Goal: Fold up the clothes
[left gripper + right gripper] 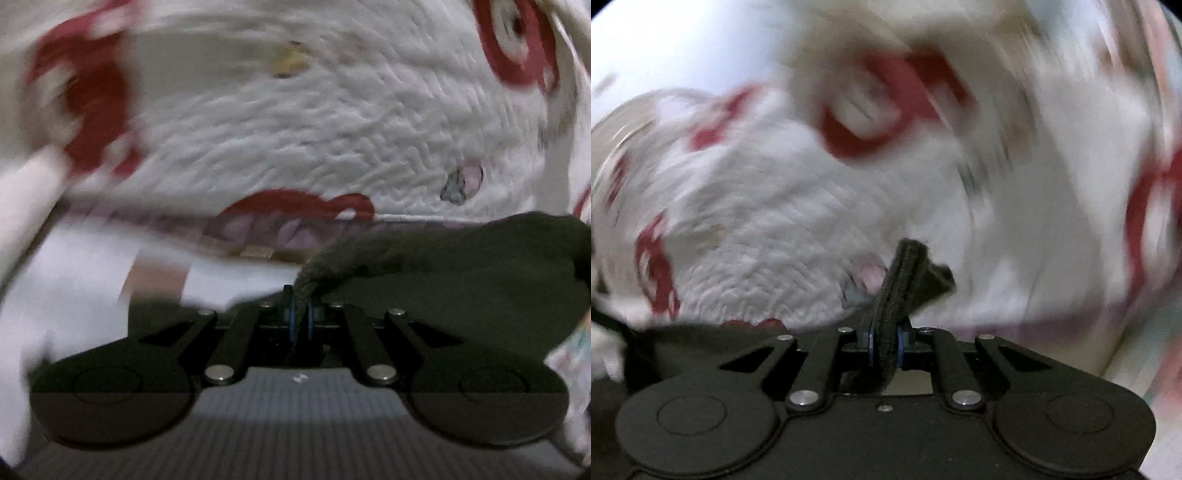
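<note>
So both grippers have hold of the same dark garment [461,280], some kind of olive-black fabric. The left gripper [301,317] has its two fingers pressed together on a pinched corner of it, blue pads [293,321] squeezing the cloth right at the tips, and the rest of the garment spreads out to the right of that gripper in a wide dark sheet. The right gripper [886,347] is clamped on a thick stitched hem or band of the same dark cloth [905,280], which sticks up out of the closed fingers and flops a bit to the right.

Behind the garment in both views is a white crinkly bedspread [332,129] with big red loop patterns [517,48] on it, plus a couple of small faded prints. The right wrist view is badly blurred, so the bedspread [757,240] there is mostly smear. Can't tell whether the garment touches the bedspread or hangs above it
</note>
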### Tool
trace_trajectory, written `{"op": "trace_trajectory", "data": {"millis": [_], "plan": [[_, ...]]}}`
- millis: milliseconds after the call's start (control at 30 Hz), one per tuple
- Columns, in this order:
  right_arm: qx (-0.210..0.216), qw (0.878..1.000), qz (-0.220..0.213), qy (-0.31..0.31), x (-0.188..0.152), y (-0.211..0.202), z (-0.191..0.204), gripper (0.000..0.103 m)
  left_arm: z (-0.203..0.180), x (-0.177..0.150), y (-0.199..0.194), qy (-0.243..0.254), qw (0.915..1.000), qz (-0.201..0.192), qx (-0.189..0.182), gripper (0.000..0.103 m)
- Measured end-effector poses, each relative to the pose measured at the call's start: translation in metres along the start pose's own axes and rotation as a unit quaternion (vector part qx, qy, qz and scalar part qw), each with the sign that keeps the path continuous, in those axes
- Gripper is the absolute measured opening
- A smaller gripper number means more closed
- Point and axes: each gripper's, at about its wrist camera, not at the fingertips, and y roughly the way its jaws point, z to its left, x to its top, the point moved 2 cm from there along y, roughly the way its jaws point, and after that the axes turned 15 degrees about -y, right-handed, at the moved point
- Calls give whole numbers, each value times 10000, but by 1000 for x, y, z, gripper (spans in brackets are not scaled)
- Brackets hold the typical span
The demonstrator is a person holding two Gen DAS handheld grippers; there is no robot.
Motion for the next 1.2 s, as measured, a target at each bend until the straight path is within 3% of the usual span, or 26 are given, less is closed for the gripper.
{"op": "trace_trajectory", "data": {"millis": [100, 167, 300, 433, 500, 633, 767, 833, 933, 1033, 1133, 1200], "plan": [[461, 9983, 284, 221, -15, -32, 14, 13, 34, -47, -18, -355, 9962, 578, 553, 8], [657, 9952, 645, 324, -31, -42, 20, 13, 48, -69, -25, -513, 9923, 909, 665, 10], [742, 9888, 1112, 658, -55, -57, 21, 14, 45, -88, -49, -482, 9939, 820, 557, 29], [784, 9893, 1016, 693, -53, -80, 21, 14, 34, -96, -66, -426, 9956, 743, 370, 35], [835, 9881, 897, 925, -48, -81, 17, 14, 29, -98, -71, -445, 9958, 749, 284, 41], [997, 9823, 672, 1436, -38, -81, 12, 14, 19, -101, -79, -482, 9959, 761, 112, 43], [1663, 9701, 563, 1673, -9, -60, 13, 14, 15, -103, -90, -564, 9958, 711, 94, 43], [2154, 9621, 443, 1615, 8, -54, 19, 14, 11, -106, -99, -511, 9958, 669, 370, 43], [3248, 9354, 277, 1373, 33, -60, 40, 15, -2, -114, -116, -235, 9941, 627, 850, 43], [4255, 9016, 309, 715, 41, -82, 67, 15, 4, -117, -134, -402, 9941, 485, 885, 43], [4997, 8602, 1004, 157, 20, -101, 91, 15, 20, -115, -142, -611, 9902, 472, 1167, 43], [5106, 8418, 1746, -147, -2, -109, 102, 20, 27, -116, -145, -747, 9877, 509, 1277, 43]]}}
